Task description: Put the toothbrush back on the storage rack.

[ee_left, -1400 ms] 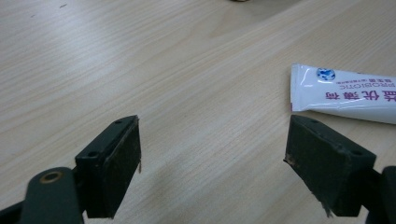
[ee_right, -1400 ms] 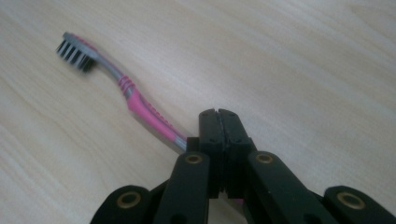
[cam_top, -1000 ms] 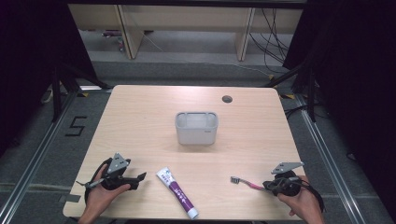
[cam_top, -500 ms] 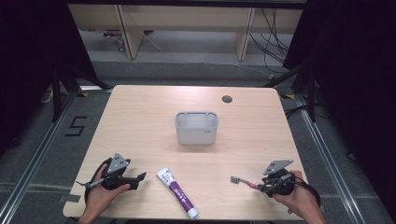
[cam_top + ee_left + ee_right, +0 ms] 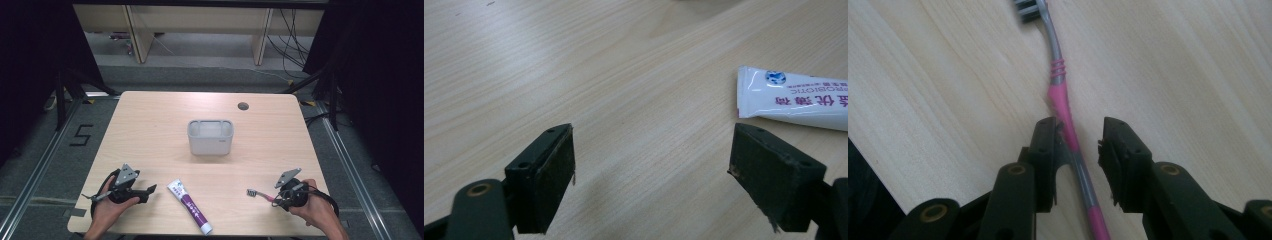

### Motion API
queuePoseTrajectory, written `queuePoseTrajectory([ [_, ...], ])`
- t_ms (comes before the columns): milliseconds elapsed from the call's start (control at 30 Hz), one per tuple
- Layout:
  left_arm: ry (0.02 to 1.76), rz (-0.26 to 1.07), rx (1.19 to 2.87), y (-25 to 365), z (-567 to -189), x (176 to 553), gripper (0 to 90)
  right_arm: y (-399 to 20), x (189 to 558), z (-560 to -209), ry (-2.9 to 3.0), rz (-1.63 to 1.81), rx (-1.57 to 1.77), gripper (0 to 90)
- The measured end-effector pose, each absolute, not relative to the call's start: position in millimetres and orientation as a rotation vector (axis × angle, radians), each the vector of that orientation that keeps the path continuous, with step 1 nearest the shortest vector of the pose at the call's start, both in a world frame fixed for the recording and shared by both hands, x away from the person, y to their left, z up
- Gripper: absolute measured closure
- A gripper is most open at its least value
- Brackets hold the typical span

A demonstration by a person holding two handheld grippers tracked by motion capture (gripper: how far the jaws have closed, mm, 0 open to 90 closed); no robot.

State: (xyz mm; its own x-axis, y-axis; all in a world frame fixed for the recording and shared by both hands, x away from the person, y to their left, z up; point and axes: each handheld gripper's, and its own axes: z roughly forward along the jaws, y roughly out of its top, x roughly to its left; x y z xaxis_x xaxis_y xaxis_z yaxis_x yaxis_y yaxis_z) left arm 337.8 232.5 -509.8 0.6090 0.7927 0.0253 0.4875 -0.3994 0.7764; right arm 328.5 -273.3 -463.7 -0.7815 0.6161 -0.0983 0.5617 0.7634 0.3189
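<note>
A pink and grey toothbrush (image 5: 259, 193) lies flat on the table near the front right, bristle head pointing left. My right gripper (image 5: 276, 198) sits at its handle end. In the right gripper view the handle (image 5: 1062, 97) runs between the two pads; the jaws have just been opening, and my right gripper (image 5: 1078, 136) stands open with a gap beside the handle. A white and purple toothpaste tube (image 5: 191, 207) lies at the front middle. My left gripper (image 5: 148, 192) rests left of it, wide open (image 5: 651, 167) with bare wood between its pads and the tube's flat end (image 5: 796, 102) just beyond the right pad.
A grey rectangular container (image 5: 210, 145) stands at the table's middle. A small round hole (image 5: 243, 106) marks the far right of the wooden top. Dark floor and shelving lie beyond the table edges.
My right hand has slid a little to the left along the toothbrush handle. The left hand, the tube and the container have stayed put.
</note>
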Motion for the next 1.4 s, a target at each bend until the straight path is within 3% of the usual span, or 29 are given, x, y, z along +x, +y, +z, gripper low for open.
queuePoseTrajectory([
  [767,1.012,0.52,2.051,232.0,-510.0,337.3,18.2,-256.5,339.8,-472.5,2.862,0.22,0.856,80.2],
  [1400,1.009,0.516,2.055,232.1,-510.1,337.2,18.2,-242.1,343.6,-472.1,2.898,0.035,0.871,83.5],
])
